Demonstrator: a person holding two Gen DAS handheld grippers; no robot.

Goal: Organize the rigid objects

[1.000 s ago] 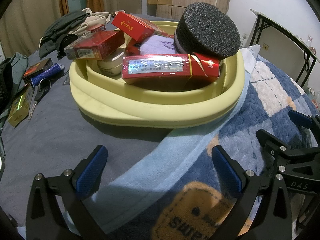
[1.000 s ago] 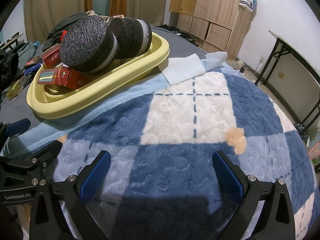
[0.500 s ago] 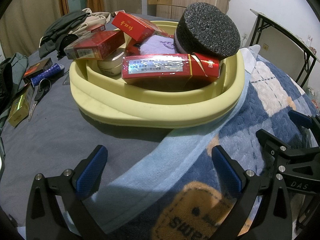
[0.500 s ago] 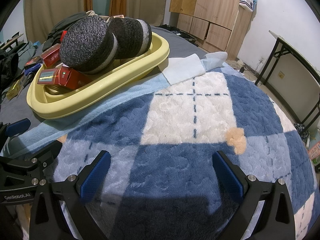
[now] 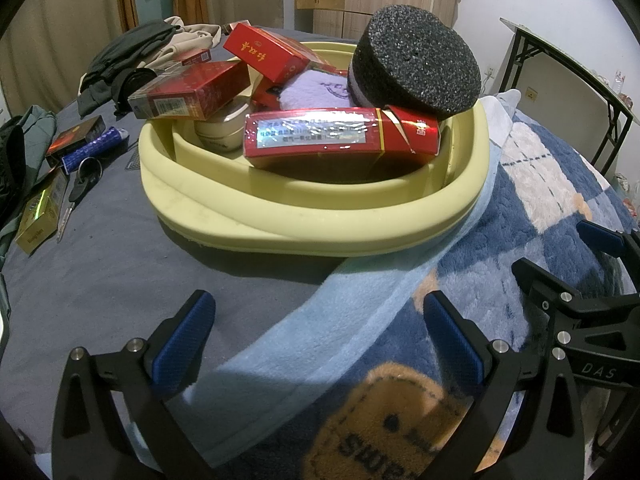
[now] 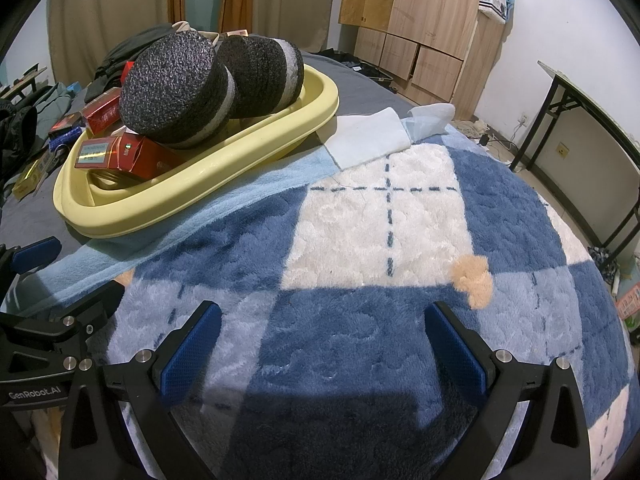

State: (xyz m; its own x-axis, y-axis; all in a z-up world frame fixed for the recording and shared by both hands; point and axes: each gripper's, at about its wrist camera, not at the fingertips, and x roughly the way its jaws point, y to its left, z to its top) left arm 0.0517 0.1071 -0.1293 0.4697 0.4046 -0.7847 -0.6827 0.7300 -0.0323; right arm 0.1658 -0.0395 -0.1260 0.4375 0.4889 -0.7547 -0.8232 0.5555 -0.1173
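Basin [image 5: 304, 216] sits loaded ahead of our left gripper [image 5: 320, 336]; both it and the right gripper [image 6: 324, 344] gape wide, empty. We judge loose boxes [image 5: 38, 224] far left need fetching next.

A big yellow tub [image 5: 304, 220] sits in the middle, partly on a blue blanket [image 5: 540, 200]. It is full of red boxes [image 5: 340, 138], a round black sponge [image 5: 416, 66] on the far right, and a soft purple cloth [image 5: 312, 90]. To the left, on the grey sheet [image 5: 92, 280], lie scissors [image 5: 76, 196] and a gold box [image 5: 38, 220]. Near the camera, the left gripper [image 5: 316, 340] is wide open and holds nothing. The right gripper [image 5: 600, 280] shows at the right edge.
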